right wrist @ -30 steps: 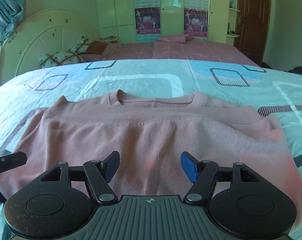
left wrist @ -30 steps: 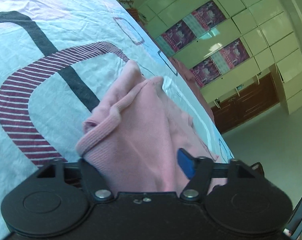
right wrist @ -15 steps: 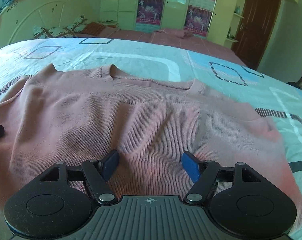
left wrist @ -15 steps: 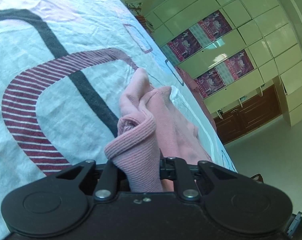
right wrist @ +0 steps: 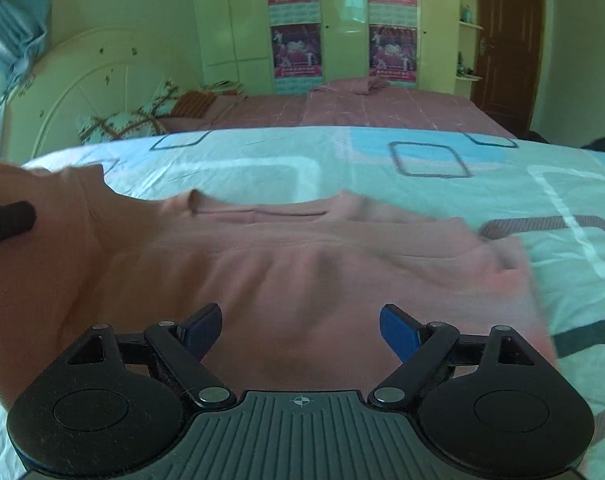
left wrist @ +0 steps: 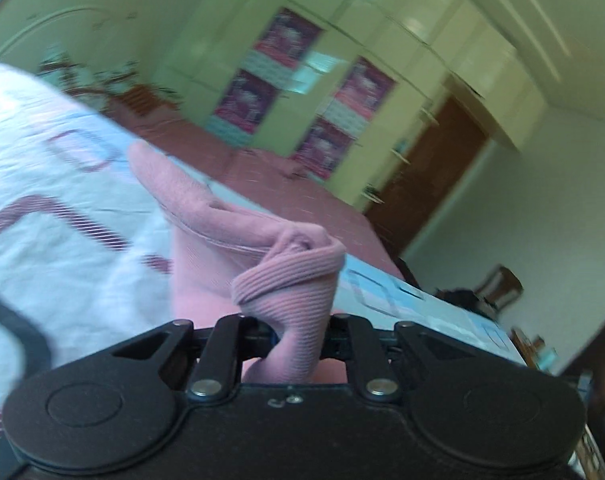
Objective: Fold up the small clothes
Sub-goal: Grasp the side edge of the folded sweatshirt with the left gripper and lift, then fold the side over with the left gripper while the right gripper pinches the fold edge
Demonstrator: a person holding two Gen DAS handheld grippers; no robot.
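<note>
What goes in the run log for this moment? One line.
left gripper: shut on sweater cuff | right gripper: open over sweater | bed

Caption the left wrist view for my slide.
Left gripper shut on the ribbed cuff of a pink knit sweater, lifted above the patterned bedsheet.

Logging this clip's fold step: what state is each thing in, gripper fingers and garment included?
Pink ribbed knit sweater: spread on the patterned bedsheet, left cuff lifted.
Left gripper: fingers clamped on the cuff, just closed.
Right gripper: fingers open over the sweater, nothing pinched, just widened.
Brown wooden door: closed.
</note>
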